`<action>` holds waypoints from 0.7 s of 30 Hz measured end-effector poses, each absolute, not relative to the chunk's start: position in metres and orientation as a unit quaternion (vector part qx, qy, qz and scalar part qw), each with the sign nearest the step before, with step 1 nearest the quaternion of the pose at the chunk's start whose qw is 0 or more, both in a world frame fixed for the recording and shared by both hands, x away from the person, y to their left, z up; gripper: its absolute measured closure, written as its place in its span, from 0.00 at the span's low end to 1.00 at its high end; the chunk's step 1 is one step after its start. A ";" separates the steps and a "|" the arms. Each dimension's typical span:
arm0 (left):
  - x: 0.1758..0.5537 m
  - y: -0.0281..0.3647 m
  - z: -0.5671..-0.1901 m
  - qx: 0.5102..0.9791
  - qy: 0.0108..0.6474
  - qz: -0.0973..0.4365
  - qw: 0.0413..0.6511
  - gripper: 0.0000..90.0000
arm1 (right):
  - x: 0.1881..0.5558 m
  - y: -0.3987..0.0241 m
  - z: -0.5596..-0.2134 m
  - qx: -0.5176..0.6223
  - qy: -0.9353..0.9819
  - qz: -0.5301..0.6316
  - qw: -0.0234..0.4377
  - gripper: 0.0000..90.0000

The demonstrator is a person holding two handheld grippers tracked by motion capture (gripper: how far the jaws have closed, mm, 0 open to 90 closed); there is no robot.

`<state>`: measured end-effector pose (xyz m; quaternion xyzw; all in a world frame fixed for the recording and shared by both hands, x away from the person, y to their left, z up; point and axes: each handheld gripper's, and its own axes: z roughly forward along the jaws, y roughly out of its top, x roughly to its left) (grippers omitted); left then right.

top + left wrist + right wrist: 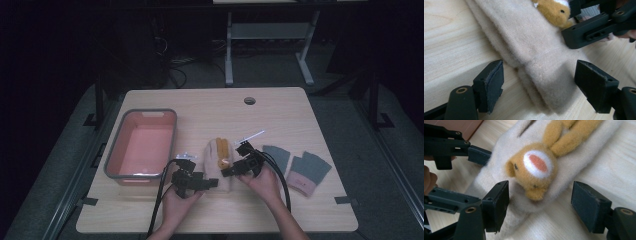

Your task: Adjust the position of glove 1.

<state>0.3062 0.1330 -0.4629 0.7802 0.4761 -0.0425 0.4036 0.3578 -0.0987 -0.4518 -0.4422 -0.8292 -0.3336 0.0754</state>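
A cream fleecy sock [218, 157] lies on the wooden table [280, 115], with a yellow plush animal [222, 150] sewn on top. In the left gripper view the sock's near end [529, 50] lies between my left gripper's [540, 70] jaws, which stand wide apart and do not touch it. My right gripper [539, 190] straddles the animal's head [534, 170], open, its pads clear of the plush. From above, the left gripper [212, 183] sits at the sock's near left corner and the right gripper [234, 160] at its right side.
A pink basin with a grey rim [172, 135] stands left of the sock, with nothing in it. Two grey socks [278, 155] [310, 172], one with a pink cuff, lie to the right. A cable hole [249, 100] sits near the far edge.
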 end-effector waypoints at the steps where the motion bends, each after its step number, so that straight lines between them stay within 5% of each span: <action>1: 0.306 0.133 -0.463 0.781 0.476 -0.043 0.402 0.27 | 0.358 -0.098 -0.453 -0.445 -0.828 -0.332 0.077 0.34; 21: 0.311 0.129 -0.465 0.780 0.471 -0.069 0.407 0.48 | 0.354 -0.091 -0.458 -0.484 -0.801 -0.339 0.093 0.59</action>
